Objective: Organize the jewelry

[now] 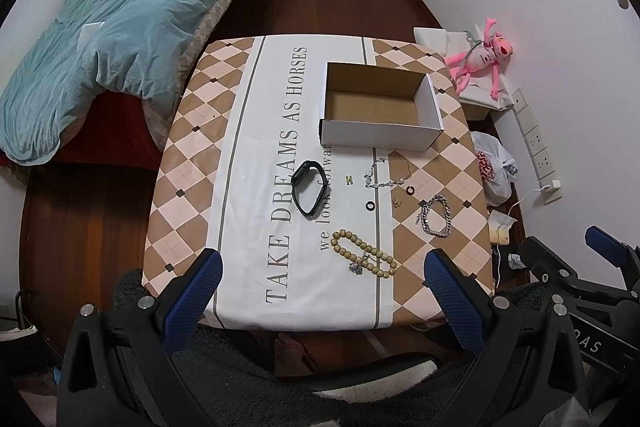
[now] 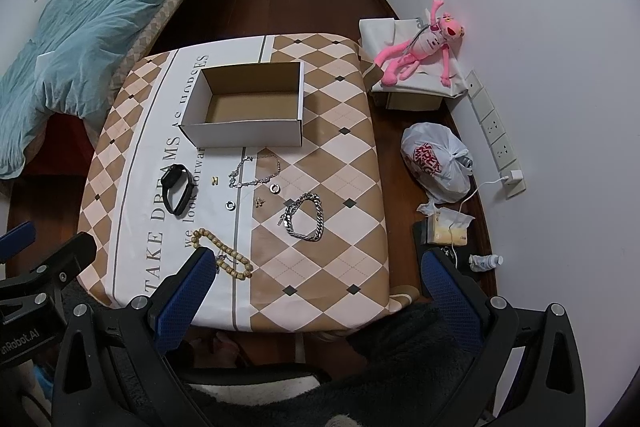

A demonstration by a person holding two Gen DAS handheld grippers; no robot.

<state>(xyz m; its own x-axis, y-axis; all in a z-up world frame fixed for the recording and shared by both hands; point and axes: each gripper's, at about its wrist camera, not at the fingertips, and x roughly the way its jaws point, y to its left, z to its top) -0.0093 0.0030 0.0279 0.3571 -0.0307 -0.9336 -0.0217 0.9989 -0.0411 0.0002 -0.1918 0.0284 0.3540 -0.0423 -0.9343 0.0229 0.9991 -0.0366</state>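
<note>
An open, empty white cardboard box (image 1: 380, 135) (image 2: 244, 135) stands on the checked tablecloth. In front of it lie a black watch band (image 1: 307, 193) (image 2: 178, 194), a wooden bead bracelet (image 1: 362, 253) (image 2: 230, 253), a silver chain bracelet (image 1: 434, 217) (image 2: 304, 217), a thin silver chain (image 1: 386, 173) (image 2: 256, 171), two small rings (image 1: 370, 206) (image 1: 411, 190) and small gold charms (image 1: 349, 179). My left gripper (image 1: 320, 279) is open and empty above the table's near edge. My right gripper (image 2: 316, 275) is open and empty, just right of it.
The table (image 1: 188, 195) sits between a bed with a blue quilt (image 1: 112, 39) on the left and a wall on the right. A pink plush toy (image 2: 420, 47), a white plastic bag (image 2: 436, 163), a tissue pack (image 2: 446, 227) and a power strip (image 2: 496, 139) lie on the floor to the right.
</note>
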